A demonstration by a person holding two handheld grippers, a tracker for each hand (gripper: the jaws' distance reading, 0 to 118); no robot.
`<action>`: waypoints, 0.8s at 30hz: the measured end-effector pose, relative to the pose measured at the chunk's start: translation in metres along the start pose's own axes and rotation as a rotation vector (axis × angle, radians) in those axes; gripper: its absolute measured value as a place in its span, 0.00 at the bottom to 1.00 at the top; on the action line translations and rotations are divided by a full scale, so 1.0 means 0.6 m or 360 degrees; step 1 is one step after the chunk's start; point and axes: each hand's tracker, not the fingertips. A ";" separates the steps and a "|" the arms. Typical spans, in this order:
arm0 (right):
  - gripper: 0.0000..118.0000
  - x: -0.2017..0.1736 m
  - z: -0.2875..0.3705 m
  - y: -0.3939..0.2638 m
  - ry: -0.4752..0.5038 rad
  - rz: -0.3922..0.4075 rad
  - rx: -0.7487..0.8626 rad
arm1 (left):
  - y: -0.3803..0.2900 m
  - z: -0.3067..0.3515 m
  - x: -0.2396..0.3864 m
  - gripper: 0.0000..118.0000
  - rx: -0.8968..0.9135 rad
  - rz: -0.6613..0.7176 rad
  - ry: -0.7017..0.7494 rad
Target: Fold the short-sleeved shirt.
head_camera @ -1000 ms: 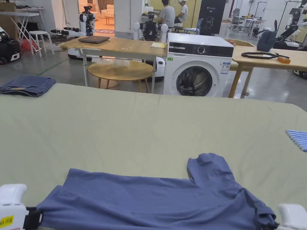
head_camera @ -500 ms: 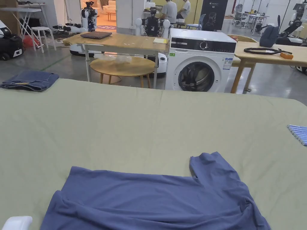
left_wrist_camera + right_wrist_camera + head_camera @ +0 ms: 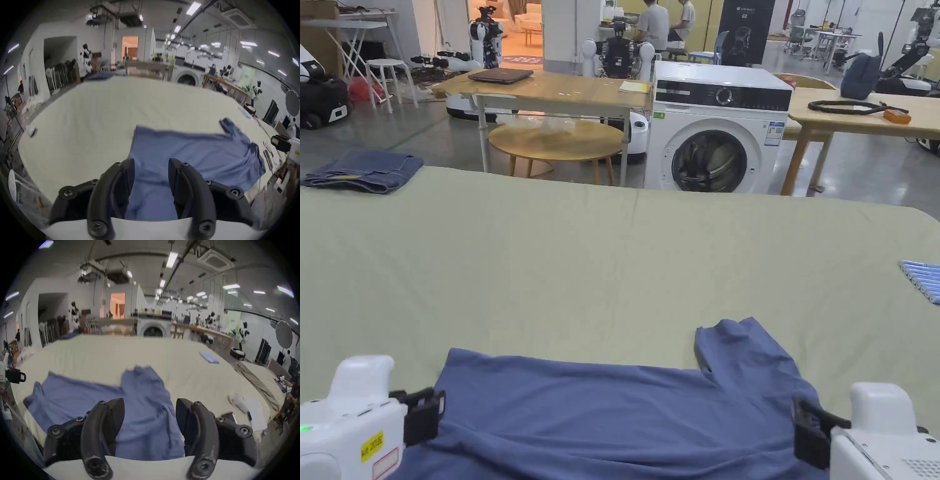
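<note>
**Both grippers open over near edge of blue shirt**

Short-sleeved shirt (image 3: 625, 412), blue, lies spread on the table (image 3: 600, 262) under a pale green cover, in the lower middle of the head view. One sleeve sticks up toward centre right of the frame. Cloth mostly flat, some rumples along the near edge and by the right shoulder.

Left gripper (image 3: 425, 414), lower left of the head view, at the shirt's left edge. In the left gripper view its jaws stand wide apart, blue cloth showing in the gap (image 3: 151, 173); nothing pinched.

Right gripper (image 3: 807, 431), lower right of the head view, at the shirt's right end near the sleeve. In the right gripper view jaws wide apart too (image 3: 150, 412), shirt fabric below and between them, not clamped.

Folded jeans (image 3: 362, 170) upper left on the table, well apart from the shirt. Light blue striped item (image 3: 925, 280) at the right edge. Washing machine (image 3: 715, 131) beyond the table, upper centre.
</note>
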 end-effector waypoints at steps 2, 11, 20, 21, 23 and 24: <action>0.42 -0.026 0.001 0.012 -0.0009 -0.0007 0.0111 | 0.010 0.002 0.016 0.31 0.0117 -0.0032 0.0000; 0.00 -0.059 -0.048 0.034 0.0056 -0.0121 0.0265 | 0.047 0.002 0.070 0.00 0.0333 -0.0087 0.0053; 0.00 -0.063 -0.087 0.021 0.0126 -0.0123 0.0230 | 0.122 -0.136 -0.003 0.00 -0.0072 -0.0004 0.0020; 0.00 -0.062 -0.091 0.020 0.0123 -0.0117 0.0223 | 0.133 -0.163 -0.016 0.00 -0.0161 0.0019 -0.0002; 0.00 -0.060 -0.096 0.019 0.0124 -0.0095 0.0202 | 0.143 -0.200 -0.032 0.00 -0.0283 0.0071 -0.0032; 0.00 -0.057 -0.101 0.017 0.0122 -0.0087 0.0186 | 0.149 -0.225 -0.041 0.00 -0.0357 0.0085 -0.0032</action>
